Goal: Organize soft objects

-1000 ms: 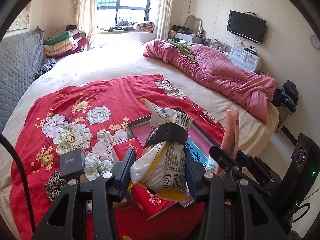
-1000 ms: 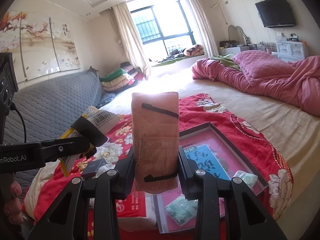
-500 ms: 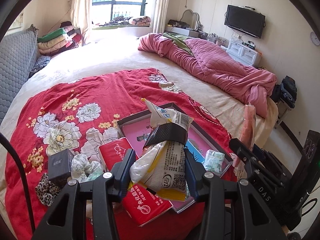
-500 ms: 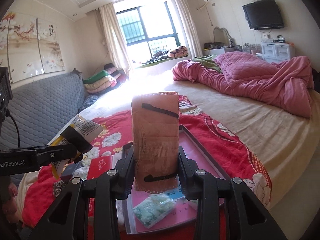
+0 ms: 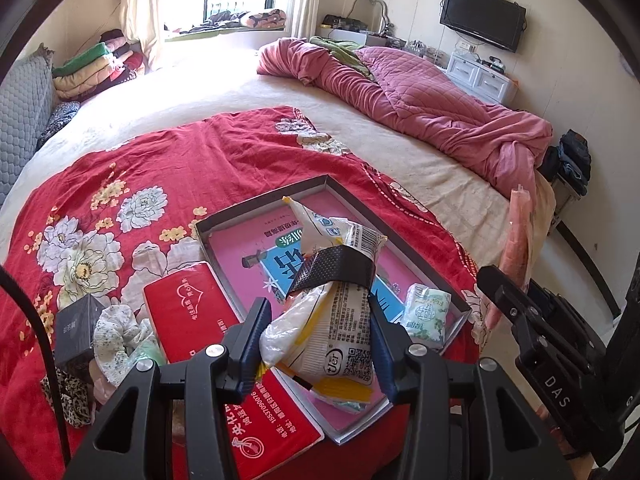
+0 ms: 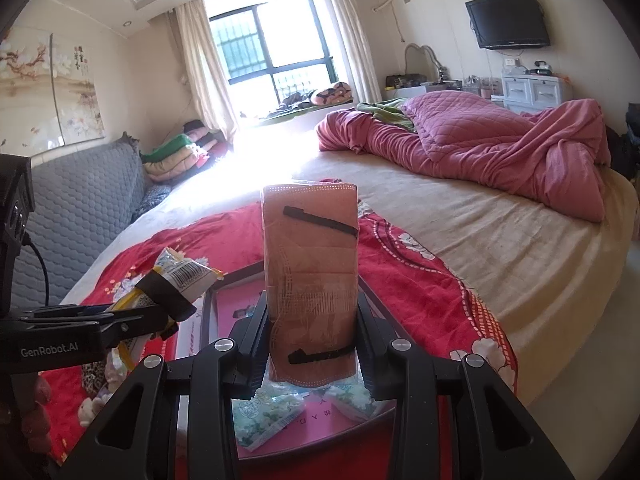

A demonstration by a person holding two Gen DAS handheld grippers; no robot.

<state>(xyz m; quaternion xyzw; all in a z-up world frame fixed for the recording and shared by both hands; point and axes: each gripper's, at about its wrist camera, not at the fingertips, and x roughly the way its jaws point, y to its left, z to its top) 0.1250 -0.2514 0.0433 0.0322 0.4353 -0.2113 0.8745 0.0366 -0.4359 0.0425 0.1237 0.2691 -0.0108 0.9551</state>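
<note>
Pinching a crinkled white and yellow snack bag (image 5: 332, 320) wrapped in a black band, the left gripper (image 5: 318, 338) hangs over the near corner of a shallow dark-rimmed tray (image 5: 352, 196). Beside it the right gripper (image 6: 312, 336) clamps an upright clear pack of salmon-pink face masks (image 6: 310, 264) above the same tray. On the tray's pink printed floor lies a small green and white tissue packet (image 5: 425, 316), close to the right rim. A red tissue pack (image 5: 188, 312) with white Chinese writing touches the tray's left edge. Farther left sit a black box (image 5: 76, 328) and a pale scrunchie (image 5: 116, 332). All rest on a red floral blanket (image 5: 120, 168) on the bed (image 6: 500, 248), whose far half lies bare. "GenRobot.AI" and "DAS" read on the grippers' bodies.
</note>
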